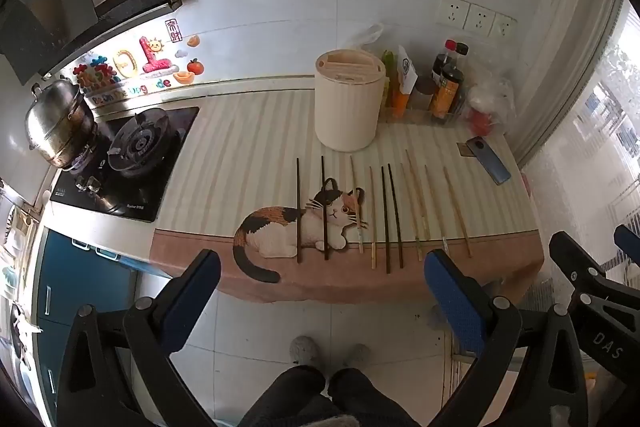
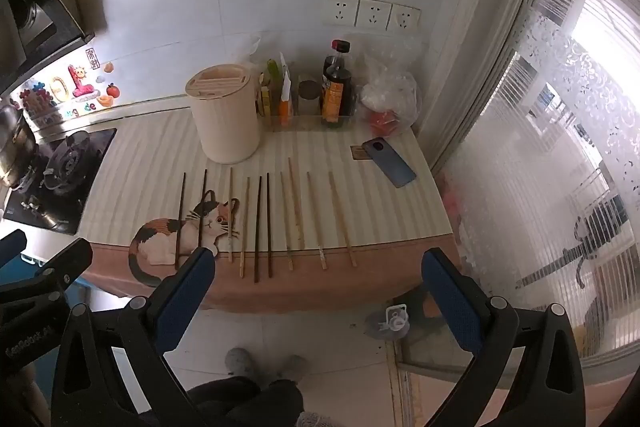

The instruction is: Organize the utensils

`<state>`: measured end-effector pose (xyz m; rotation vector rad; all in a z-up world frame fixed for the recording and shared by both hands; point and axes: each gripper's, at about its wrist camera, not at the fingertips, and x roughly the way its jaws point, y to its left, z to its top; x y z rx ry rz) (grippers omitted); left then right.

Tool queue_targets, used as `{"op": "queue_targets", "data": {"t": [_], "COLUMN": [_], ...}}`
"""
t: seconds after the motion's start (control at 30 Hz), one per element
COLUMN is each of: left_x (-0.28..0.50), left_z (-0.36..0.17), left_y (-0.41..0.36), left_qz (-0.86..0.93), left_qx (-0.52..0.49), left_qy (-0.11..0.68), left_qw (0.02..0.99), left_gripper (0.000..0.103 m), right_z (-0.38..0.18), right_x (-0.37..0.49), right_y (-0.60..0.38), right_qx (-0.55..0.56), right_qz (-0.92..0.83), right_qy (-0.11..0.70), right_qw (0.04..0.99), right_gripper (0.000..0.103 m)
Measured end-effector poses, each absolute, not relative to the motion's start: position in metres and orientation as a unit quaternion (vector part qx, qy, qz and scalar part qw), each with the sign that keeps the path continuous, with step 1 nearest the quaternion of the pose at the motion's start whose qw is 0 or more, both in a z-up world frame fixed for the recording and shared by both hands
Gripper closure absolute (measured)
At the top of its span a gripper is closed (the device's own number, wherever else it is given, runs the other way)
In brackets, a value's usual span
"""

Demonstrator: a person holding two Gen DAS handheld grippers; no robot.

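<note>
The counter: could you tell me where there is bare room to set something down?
Free: the striped mat between the stove and the holder. Crowded: the chopsticks fill the front; bottles, bag and phone fill the back right.

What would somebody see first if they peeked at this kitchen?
Probably the row of chopsticks, some dark and some light, lying side by side near the front edge of the counter. They lie partly over a calico cat picture printed on the striped mat. Behind them stands a round cream utensil holder, and a blue phone lies near the right edge by the window.
</note>
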<state>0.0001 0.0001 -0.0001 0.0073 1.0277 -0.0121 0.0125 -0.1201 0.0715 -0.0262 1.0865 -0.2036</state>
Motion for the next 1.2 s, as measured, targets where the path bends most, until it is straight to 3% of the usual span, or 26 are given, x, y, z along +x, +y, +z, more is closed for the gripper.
{"op": "queue_targets", "data": {"t": [1.2], "left_x": [0.007], "left_z": [-0.003], "left_y": [-0.004], "left_qz": [-0.007], "left_qx": [0.011], "left_qy": [0.494], "left_qw": [0.869], "left_gripper": [0.0], "right_z": [0.063], "right_x": [0.022], "right_y": [-0.122], "right_qx": [-0.016], "right_qz": [-0.097], "right_qy": [0.522], "right_qw": [0.847], "right_gripper": [0.0]}}
